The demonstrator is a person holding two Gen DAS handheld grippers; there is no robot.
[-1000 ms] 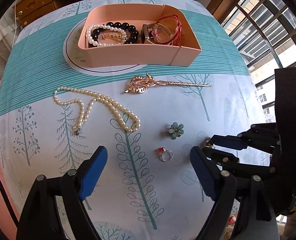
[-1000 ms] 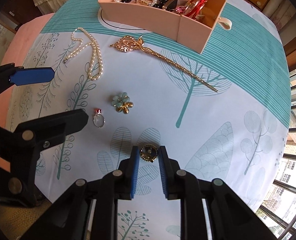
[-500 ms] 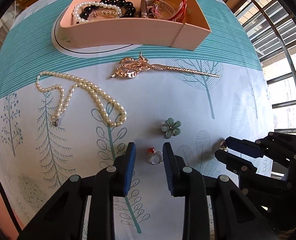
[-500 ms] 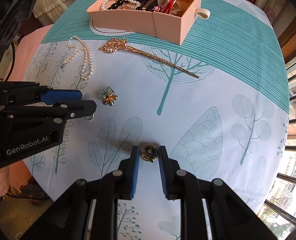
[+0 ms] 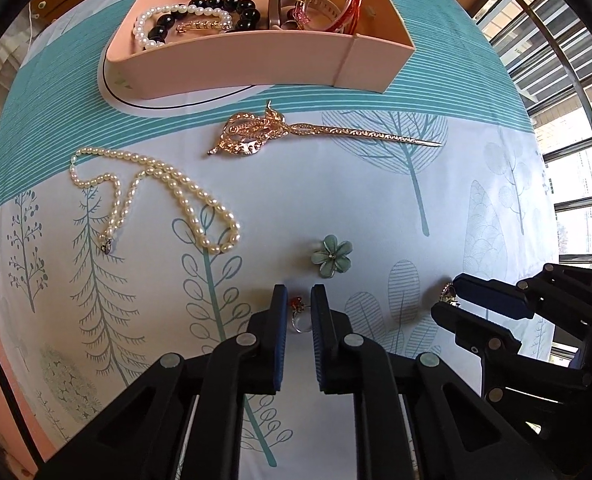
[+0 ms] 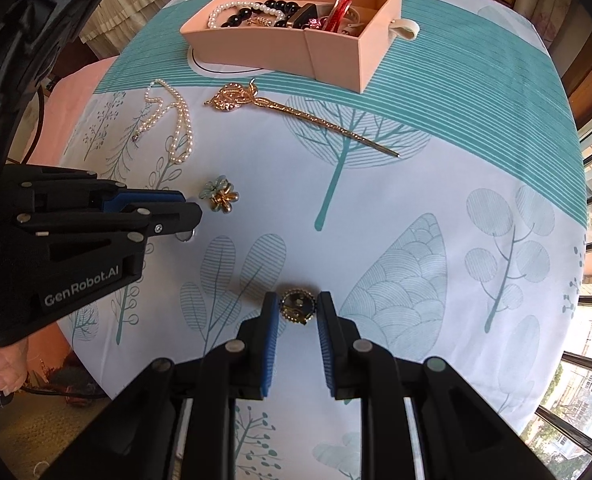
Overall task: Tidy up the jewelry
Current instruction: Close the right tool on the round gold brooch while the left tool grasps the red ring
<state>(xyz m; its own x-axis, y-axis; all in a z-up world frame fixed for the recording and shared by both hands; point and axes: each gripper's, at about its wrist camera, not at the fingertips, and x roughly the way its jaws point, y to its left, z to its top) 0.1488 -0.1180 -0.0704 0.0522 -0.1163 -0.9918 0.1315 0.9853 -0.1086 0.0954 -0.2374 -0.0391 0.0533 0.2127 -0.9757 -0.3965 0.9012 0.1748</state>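
A small silver ring with a red stone (image 5: 299, 314) lies on the tree-print cloth between the pads of my left gripper (image 5: 298, 292). Its jaws are closing and the pads touch the ring. Seen from the right wrist, the left gripper (image 6: 188, 208) covers most of that ring (image 6: 186, 236). My right gripper (image 6: 298, 298) is shut on a round gold ornament (image 6: 298, 306) low over the cloth. In the left wrist view the right gripper (image 5: 452, 300) stands at the right with the gold ornament (image 5: 448, 294) peeking out.
A pink divided box (image 5: 256, 64) at the far side holds pearl and black bead bracelets and a red bangle. On the cloth lie a pearl necklace (image 5: 156, 196), a gold leaf hairpin (image 5: 256, 136) and a green flower brooch (image 5: 331, 256). Windows are at the right.
My left gripper has come down over the red-stone ring and its jaws have gone from wide apart to closed around it. The right gripper stays shut on the gold ornament.
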